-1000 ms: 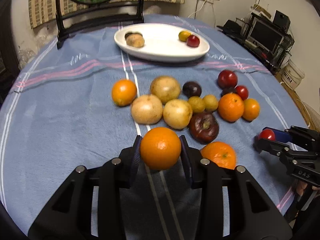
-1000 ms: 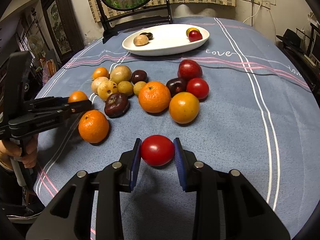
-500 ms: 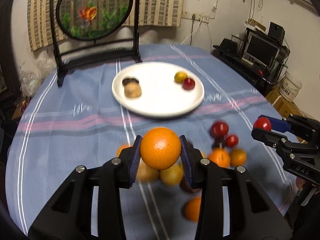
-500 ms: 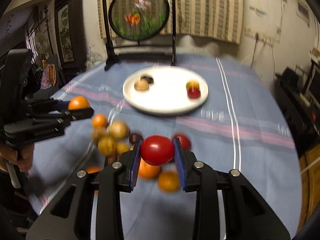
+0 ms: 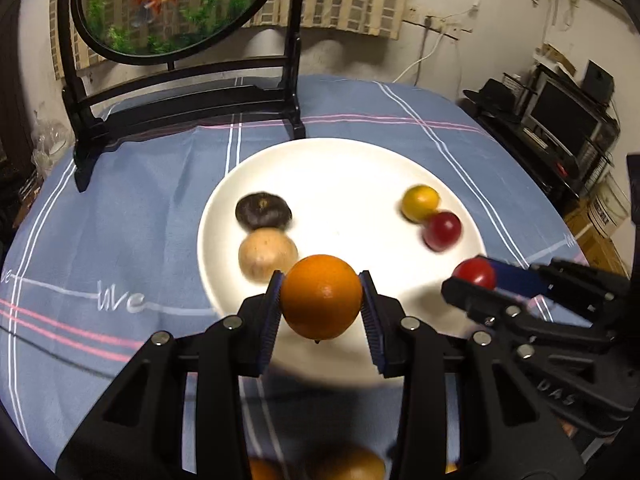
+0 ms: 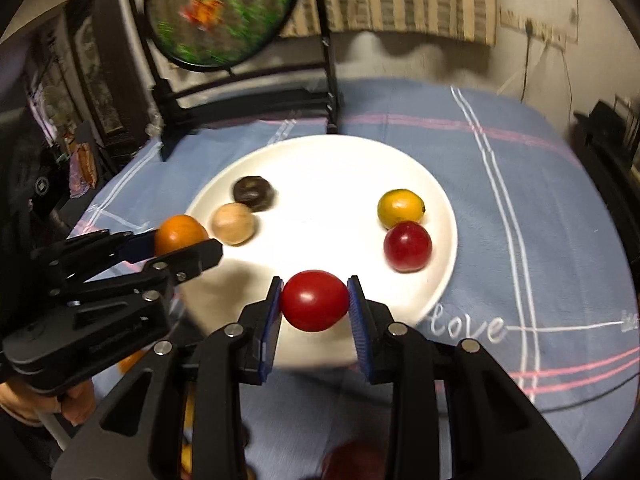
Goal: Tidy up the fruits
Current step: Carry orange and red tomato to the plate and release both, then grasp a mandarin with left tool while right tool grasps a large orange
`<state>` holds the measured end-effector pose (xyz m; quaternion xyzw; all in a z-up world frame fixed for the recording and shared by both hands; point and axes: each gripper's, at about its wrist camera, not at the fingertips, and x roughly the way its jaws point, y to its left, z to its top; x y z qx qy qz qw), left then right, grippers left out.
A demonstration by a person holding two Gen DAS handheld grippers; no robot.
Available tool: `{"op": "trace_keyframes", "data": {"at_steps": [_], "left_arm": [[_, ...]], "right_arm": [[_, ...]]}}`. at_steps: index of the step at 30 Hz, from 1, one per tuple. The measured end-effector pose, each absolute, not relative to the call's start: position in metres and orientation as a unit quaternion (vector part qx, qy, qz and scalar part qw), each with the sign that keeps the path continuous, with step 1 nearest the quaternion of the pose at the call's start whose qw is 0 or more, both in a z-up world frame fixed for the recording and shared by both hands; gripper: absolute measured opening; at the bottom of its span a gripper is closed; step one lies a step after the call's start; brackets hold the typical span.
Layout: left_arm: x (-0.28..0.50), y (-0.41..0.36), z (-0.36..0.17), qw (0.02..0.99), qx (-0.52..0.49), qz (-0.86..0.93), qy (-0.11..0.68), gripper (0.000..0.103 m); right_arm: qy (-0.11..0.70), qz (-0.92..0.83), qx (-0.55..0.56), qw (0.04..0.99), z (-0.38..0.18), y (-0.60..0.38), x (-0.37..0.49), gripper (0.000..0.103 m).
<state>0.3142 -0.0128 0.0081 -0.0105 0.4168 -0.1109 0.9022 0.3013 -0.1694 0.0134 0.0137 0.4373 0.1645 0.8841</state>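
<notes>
My left gripper (image 5: 321, 302) is shut on an orange (image 5: 321, 297) and holds it above the near edge of the white plate (image 5: 344, 184). My right gripper (image 6: 314, 304) is shut on a red tomato (image 6: 314, 300), above the plate's (image 6: 320, 168) near rim. On the plate lie a dark fruit (image 5: 263, 210), a tan fruit (image 5: 267, 254), a yellow fruit (image 5: 419, 203) and a dark red fruit (image 5: 442, 231). The right gripper shows at the right of the left wrist view (image 5: 474, 280); the left gripper shows at the left of the right wrist view (image 6: 180, 240).
A round fish picture in a black stand (image 5: 188, 92) stands behind the plate on the blue striped tablecloth (image 5: 100, 240). Loose oranges (image 5: 348, 464) lie on the cloth under the grippers. Shelves with electronics (image 5: 560, 128) stand to the right.
Both grippers have carried their fruit forward from the loose pile to above the plate's near edge. The pile has dropped out of view below.
</notes>
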Motion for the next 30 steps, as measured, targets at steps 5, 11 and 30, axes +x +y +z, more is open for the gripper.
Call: {"op": "trace_keyframes", "data": {"at_steps": [5,11,30], "left_arm": [[0.351,-0.019,0.004,0.904,-0.009,-0.106,0.415,0.038],[0.352,-0.024,0.009,0.925,0.004,-0.083,0.37,0.075],[0.225,-0.01,0.034,0.924,0.014,-0.124,0.361,0.092]], "right_arm": [[0.444,0.158,0.001,0.882,0.003,-0.16,0.327,0.033],[0.425,0.157,0.001,0.892,0.007,-0.167,0.331,0.039],[0.392,0.148,0.047,0.907,0.034,-0.22,0.199,0.066]]}}
